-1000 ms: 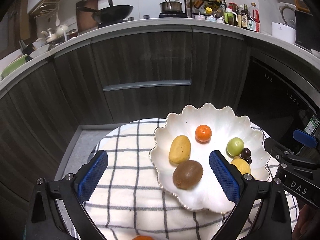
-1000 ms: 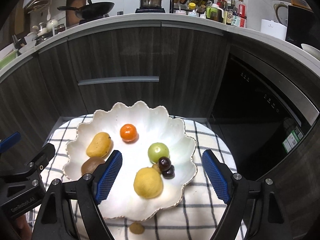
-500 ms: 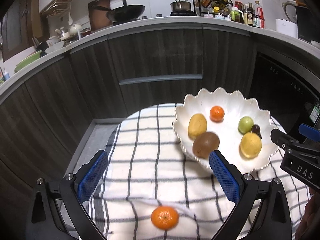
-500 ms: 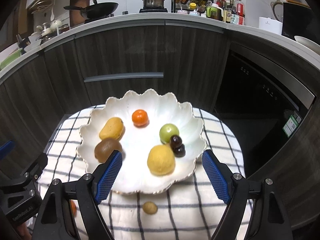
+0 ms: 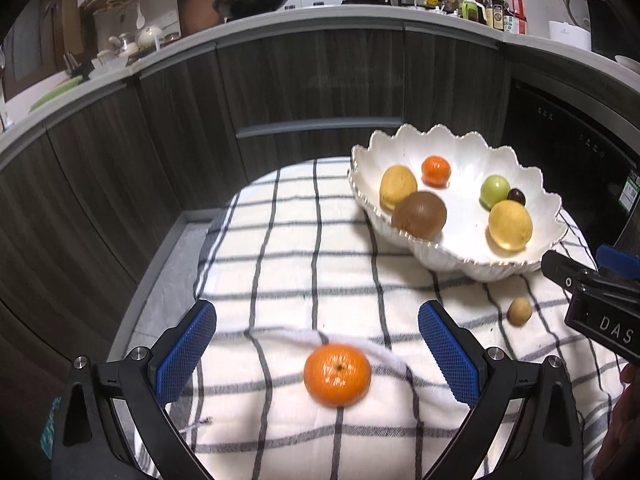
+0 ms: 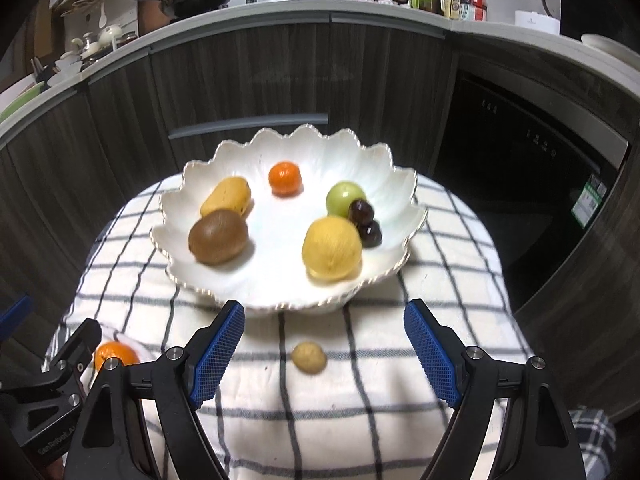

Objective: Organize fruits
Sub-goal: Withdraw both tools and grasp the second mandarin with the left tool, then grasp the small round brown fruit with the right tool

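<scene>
Both claws gape wide, gripping nothing.

Left claw (image 5: 318, 350) brackets a loose orange (image 5: 337, 374) on the checked cloth (image 5: 280, 248); right claw (image 6: 324, 354) frames a small brown fruit (image 6: 308, 357). Bowl (image 5: 400, 140) sits at two o'clock from the orange.

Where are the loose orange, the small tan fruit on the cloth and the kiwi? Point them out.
Loose orange (image 5: 337, 373), left wrist view, middle of its top.
Small tan fruit (image 6: 308, 357), right wrist view, its centre.
Kiwi (image 6: 218, 235), right wrist view, middle of its skin.
</scene>
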`<state>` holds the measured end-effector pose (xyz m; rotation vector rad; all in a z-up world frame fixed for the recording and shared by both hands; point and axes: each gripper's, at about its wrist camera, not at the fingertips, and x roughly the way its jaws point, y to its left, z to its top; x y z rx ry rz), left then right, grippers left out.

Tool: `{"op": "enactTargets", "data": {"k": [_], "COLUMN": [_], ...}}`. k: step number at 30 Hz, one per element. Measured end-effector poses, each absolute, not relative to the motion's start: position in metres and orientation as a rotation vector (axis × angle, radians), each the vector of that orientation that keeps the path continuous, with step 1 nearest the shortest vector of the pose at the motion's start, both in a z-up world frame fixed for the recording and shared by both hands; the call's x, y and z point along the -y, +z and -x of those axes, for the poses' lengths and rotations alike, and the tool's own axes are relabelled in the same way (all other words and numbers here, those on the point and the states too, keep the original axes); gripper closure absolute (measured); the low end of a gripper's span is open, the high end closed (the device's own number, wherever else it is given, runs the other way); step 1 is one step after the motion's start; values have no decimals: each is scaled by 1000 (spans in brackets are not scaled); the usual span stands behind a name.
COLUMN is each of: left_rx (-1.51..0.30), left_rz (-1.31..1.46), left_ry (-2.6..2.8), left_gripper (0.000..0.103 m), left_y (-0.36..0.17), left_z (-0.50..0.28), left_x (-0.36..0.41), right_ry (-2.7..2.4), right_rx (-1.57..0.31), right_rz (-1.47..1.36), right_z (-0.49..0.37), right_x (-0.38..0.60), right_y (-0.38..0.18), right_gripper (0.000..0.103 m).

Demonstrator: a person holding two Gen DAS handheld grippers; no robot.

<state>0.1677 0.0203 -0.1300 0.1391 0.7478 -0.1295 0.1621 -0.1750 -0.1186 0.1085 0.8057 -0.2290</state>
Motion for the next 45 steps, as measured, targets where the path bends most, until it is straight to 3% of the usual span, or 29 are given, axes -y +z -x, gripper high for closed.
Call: {"op": "enactTargets", "data": {"k": [13, 31, 33, 45], "left_rx": [-820, -913, -920, -912], "left_rz": [-105, -121, -126, -100], "left_ry": [-141, -194, -204, -185], "left_gripper": [1, 44, 55, 56], "left_y": [-171, -202, -203, -198], "left_z": [-165, -175, -175, -168], "left_x": [-31, -20, -18, -19], "right_ry": [-225, -252, -256, -242], "right_rx": [-868, -903, -902, -903], "right_rz": [-87, -69, -68, -71], "right_z": [-160, -163, -163, -169], "right_x": [166, 172, 173, 178], "right_y": [-148, -166, -167, -173], "right_gripper": [20, 20, 20, 20]}}
